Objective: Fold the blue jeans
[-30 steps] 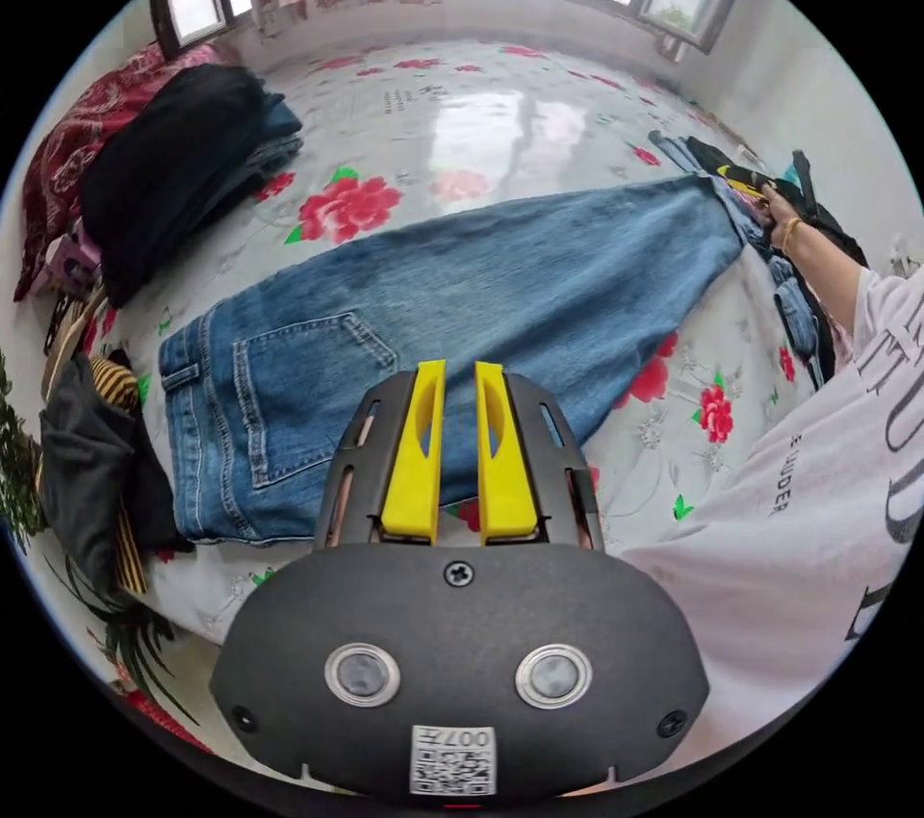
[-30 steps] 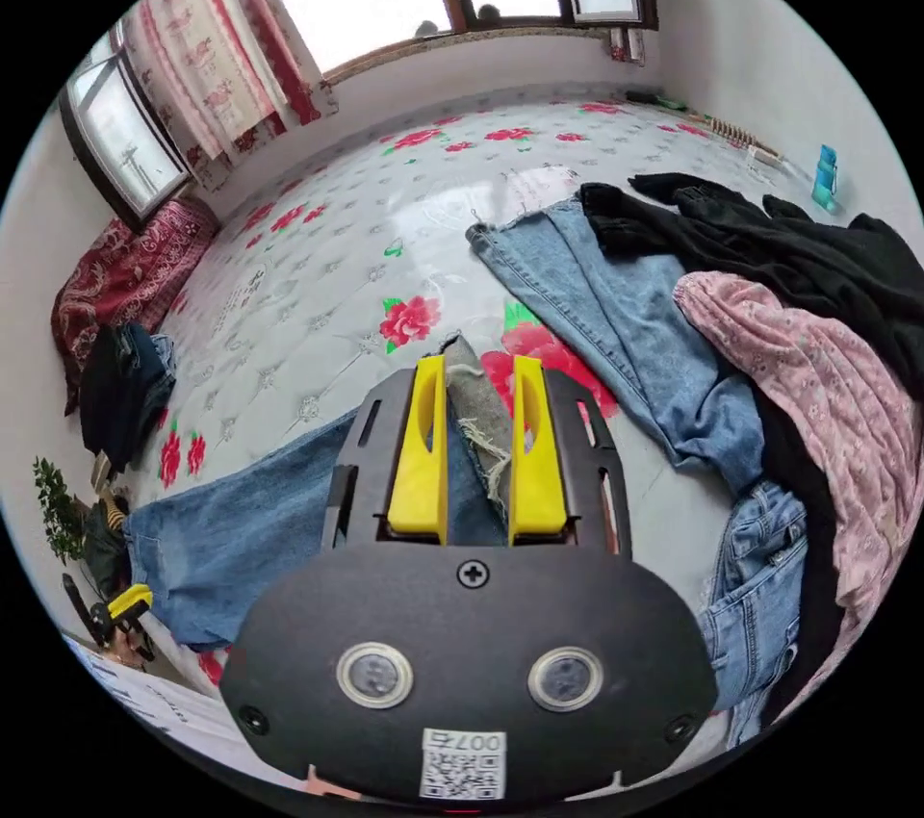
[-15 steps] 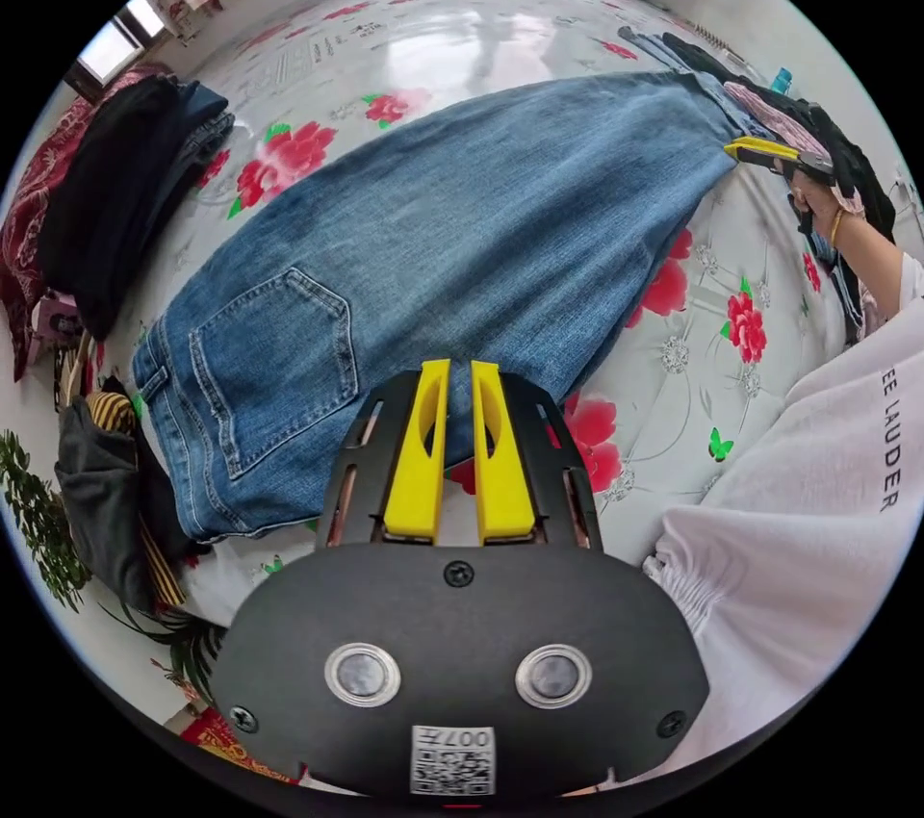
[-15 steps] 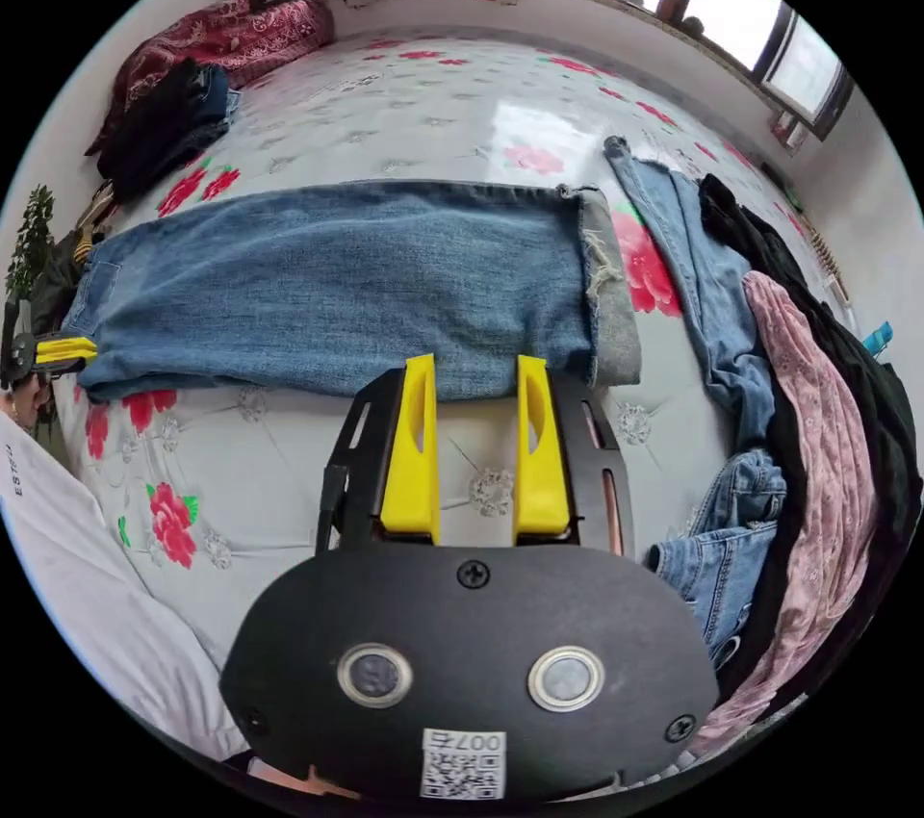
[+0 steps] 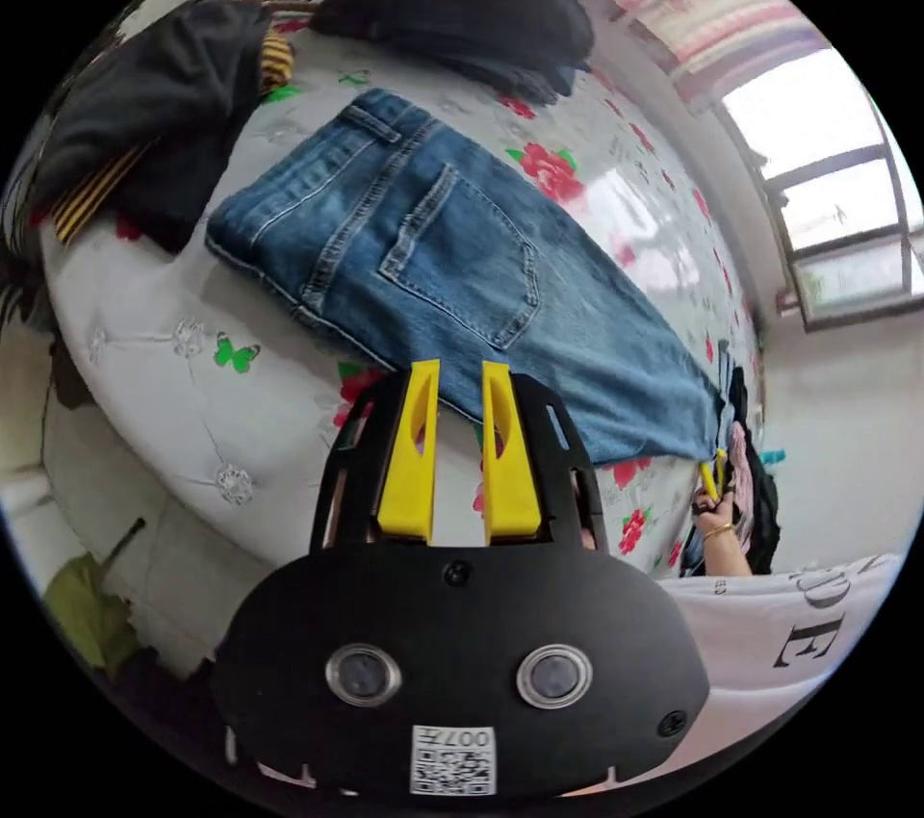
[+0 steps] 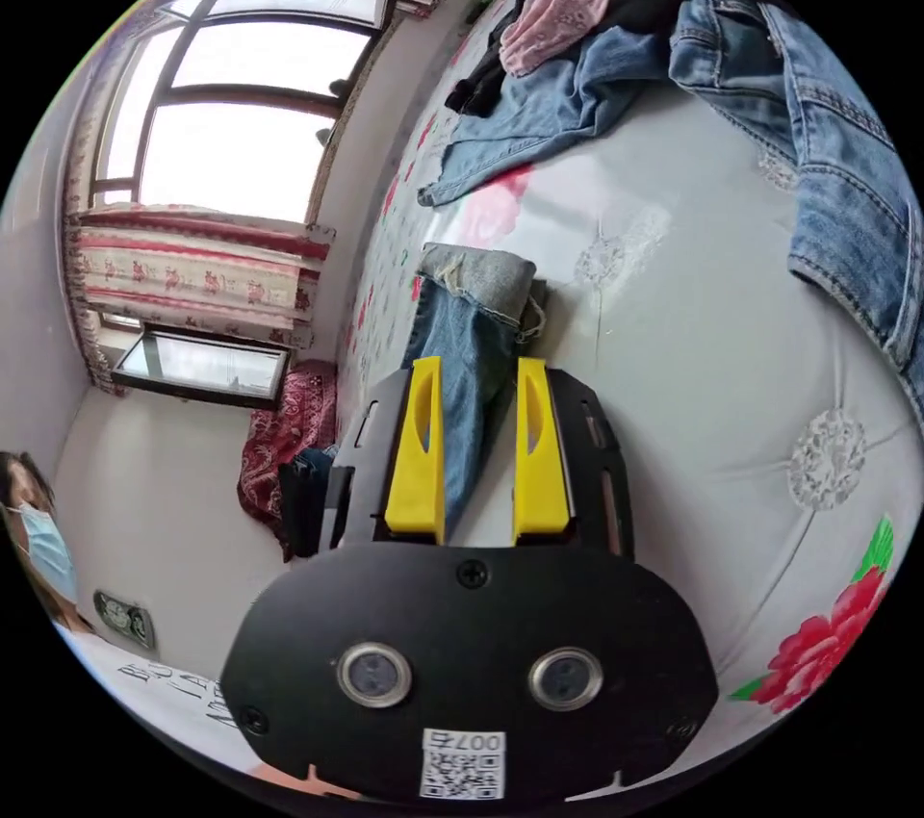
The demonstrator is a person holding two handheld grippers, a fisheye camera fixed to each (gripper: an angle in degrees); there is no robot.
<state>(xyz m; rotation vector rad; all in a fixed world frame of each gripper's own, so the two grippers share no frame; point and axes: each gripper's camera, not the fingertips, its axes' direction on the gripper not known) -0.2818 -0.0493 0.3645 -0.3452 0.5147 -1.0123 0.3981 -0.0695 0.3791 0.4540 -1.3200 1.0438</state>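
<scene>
While the blue jeans are lying flat along the floral mattress, both grippers, left and right, are hovering parted at its near edge; gripping likely comes next.

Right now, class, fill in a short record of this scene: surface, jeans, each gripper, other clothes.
surface: bed with a flowered white cover
jeans: jeans lie flat on the bed, back pocket up
left gripper: left gripper at the near edge of the jeans, jaws slightly apart
right gripper: right gripper at the hem end, denim between its jaws; grip unclear
other clothes: dark pile beyond the waistband; heap of pink, black and denim past the hem
</scene>
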